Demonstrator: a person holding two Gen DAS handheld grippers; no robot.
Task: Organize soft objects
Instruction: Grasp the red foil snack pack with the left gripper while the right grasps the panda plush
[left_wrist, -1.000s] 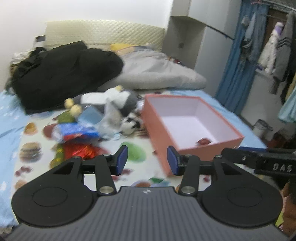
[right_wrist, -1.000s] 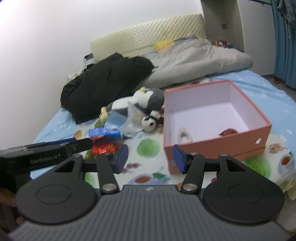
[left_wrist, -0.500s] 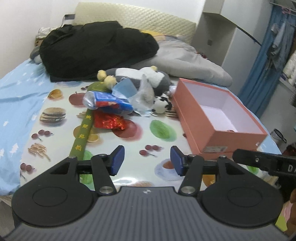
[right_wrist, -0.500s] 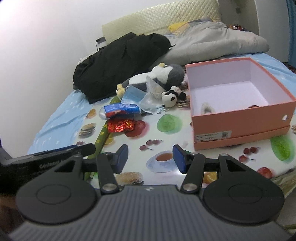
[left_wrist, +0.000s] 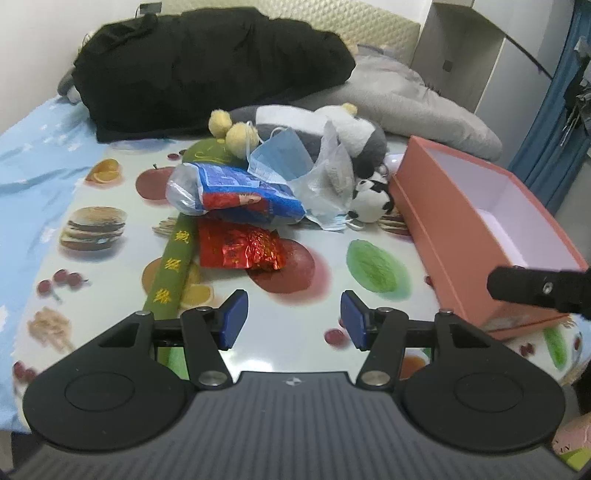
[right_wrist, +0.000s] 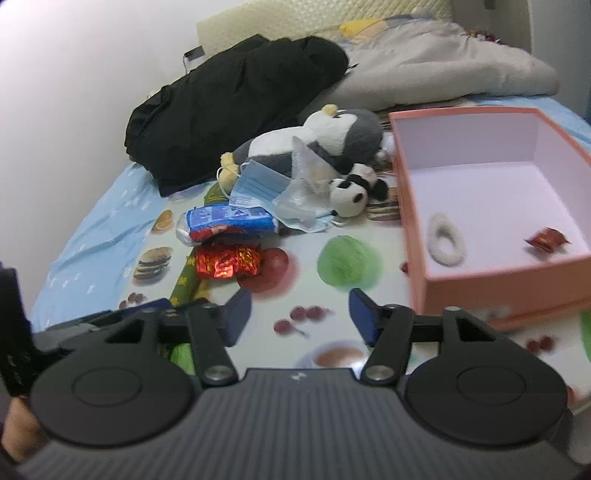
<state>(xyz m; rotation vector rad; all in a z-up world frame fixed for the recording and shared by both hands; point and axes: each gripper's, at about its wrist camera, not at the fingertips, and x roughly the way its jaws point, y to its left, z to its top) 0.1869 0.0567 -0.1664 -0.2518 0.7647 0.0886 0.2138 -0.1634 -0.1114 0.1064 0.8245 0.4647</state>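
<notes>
A pile lies on the fruit-print mat: a grey-white penguin plush (left_wrist: 332, 125) (right_wrist: 332, 136), a small panda plush (left_wrist: 369, 199) (right_wrist: 349, 192), a blue face mask (left_wrist: 280, 157) (right_wrist: 258, 184), a blue snack pack (left_wrist: 236, 192) (right_wrist: 229, 219), a red foil packet (left_wrist: 240, 249) (right_wrist: 227, 260) and a long green pouch (left_wrist: 171, 275) (right_wrist: 186, 275). The open salmon box (left_wrist: 461, 236) (right_wrist: 476, 280) on the right holds a white fuzzy ring (right_wrist: 445, 243) and a small red packet (right_wrist: 546, 238). My left gripper (left_wrist: 291, 319) and right gripper (right_wrist: 299, 315) are open and empty, short of the pile.
A black coat (left_wrist: 207, 66) (right_wrist: 236, 99) and a grey quilt (left_wrist: 406, 107) (right_wrist: 443, 70) lie behind the pile. Blue bedsheet (left_wrist: 26, 177) lies left of the mat. A white cabinet (left_wrist: 461, 55) and blue curtain (left_wrist: 554, 122) stand at the right.
Both grippers have moved forward and lower toward the pile and the box, which now look larger and nearer. Both stayed open and empty.
</notes>
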